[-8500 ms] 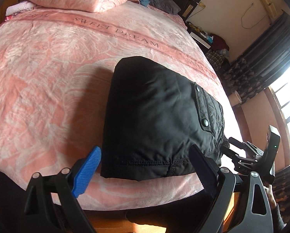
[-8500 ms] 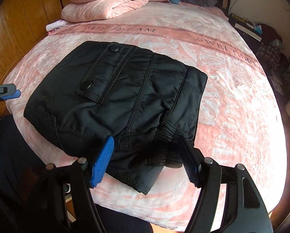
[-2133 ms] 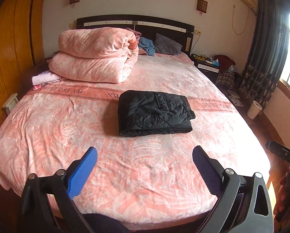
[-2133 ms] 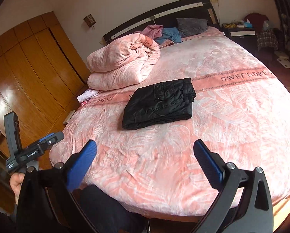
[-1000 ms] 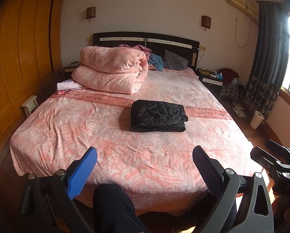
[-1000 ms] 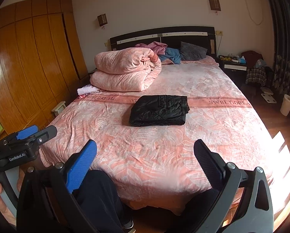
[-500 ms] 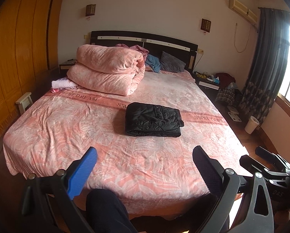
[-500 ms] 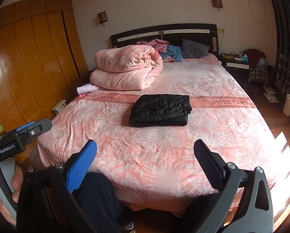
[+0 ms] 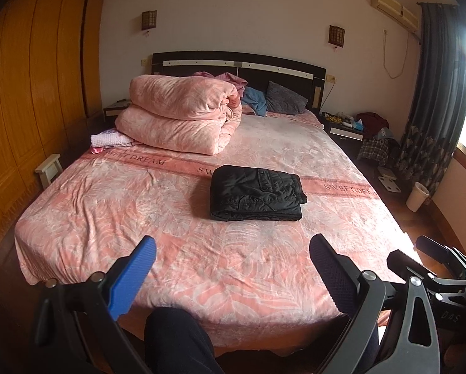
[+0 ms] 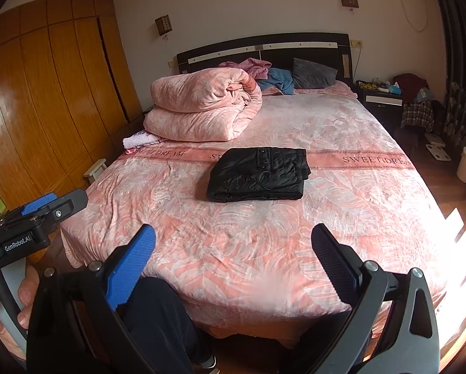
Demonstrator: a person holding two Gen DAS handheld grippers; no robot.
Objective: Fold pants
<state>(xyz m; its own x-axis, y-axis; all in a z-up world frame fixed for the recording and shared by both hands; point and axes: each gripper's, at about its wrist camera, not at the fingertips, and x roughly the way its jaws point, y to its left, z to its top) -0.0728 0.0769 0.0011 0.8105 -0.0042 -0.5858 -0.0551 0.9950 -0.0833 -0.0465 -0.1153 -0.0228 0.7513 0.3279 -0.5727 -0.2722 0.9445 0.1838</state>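
The black pants (image 9: pixel 256 198) (image 10: pixel 259 174) lie folded into a compact rectangle in the middle of the pink bed (image 9: pixel 139 205) (image 10: pixel 357 205), pocket flap with snaps on top. My left gripper (image 9: pixel 233 268) hovers open at the foot of the bed, well short of the pants, nothing between its fingers. In the same way my right gripper (image 10: pixel 234 258) stands open and empty, back from the bed's foot. From the right wrist view the left gripper (image 10: pixel 52 205) shows at the left edge, held by a hand (image 10: pixel 2 305). The right gripper (image 9: pixel 432 258) shows low right in the left wrist view.
A rolled pink quilt (image 9: pixel 180 115) and pillows (image 9: pixel 284 101) sit by the dark headboard. A wooden wardrobe (image 9: pixel 24 99) lines the left wall. A nightstand (image 9: pixel 345 129), clothes, curtain (image 9: pixel 432 109) and white bin (image 9: pixel 418 196) stand right. A person's dark-trousered leg (image 9: pixel 176 342) is below.
Both grippers have pulled far back from the pants, which stay folded on the bed. Over the last second the views shifted only slightly.
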